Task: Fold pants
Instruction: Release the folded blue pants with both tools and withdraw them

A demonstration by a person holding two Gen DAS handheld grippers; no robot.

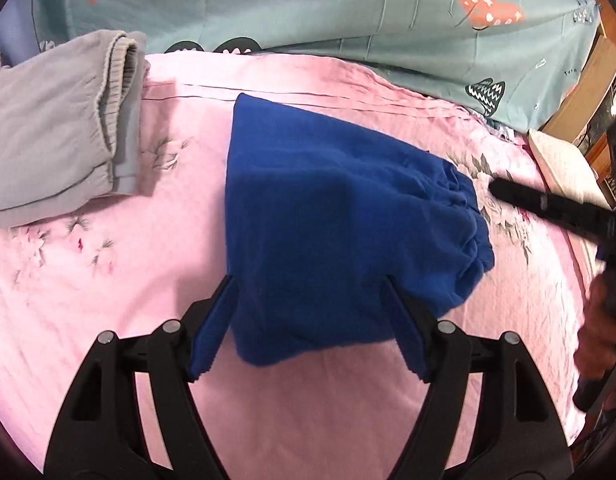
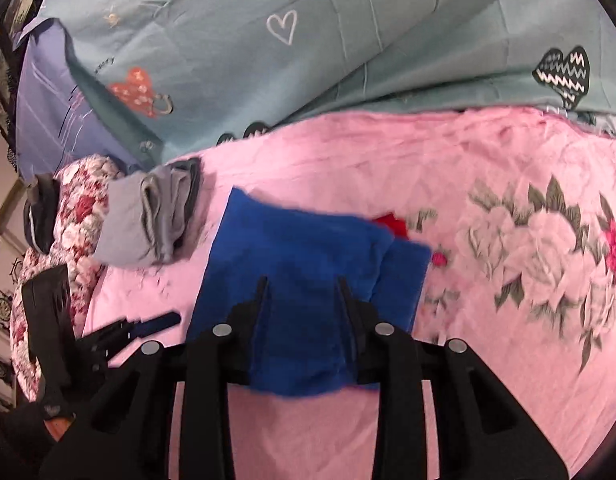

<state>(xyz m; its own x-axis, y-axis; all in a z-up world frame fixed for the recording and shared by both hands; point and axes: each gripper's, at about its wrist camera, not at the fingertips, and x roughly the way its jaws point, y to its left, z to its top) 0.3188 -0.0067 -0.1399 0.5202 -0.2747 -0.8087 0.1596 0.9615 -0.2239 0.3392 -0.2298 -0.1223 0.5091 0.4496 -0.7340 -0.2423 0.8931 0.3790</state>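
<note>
Right now the blue pants [image 1: 340, 216] lie folded into a compact bundle on the pink floral bedsheet [image 1: 107, 280], their gathered waistband at the bundle's right edge in the left wrist view. The left claw [image 1: 308, 284] stands wide open with its fingers spread to either side of the pants' near edge — nothing is pinched between them. Whether the blue-padded fingers [image 1: 211, 328] touch the cloth cannot be told. The right claw [image 2: 301, 284] is also parted, hovering over the near part of the pants with blue fabric showing between its fingers; it does not appear to hold the cloth, though the view is blurred. In the left wrist view one finger of the right claw points at the waistband side of the pants, just beside it. To the left of the pants, well apart, sits a folded pair of grey pants [image 1: 55, 136]. Beyond the pants lies a teal quilt [image 1: 308, 4] printed with hearts. At the far right corner of the pants a small red thing [image 2: 392, 224] peeks out — too blurred to identify.
</note>
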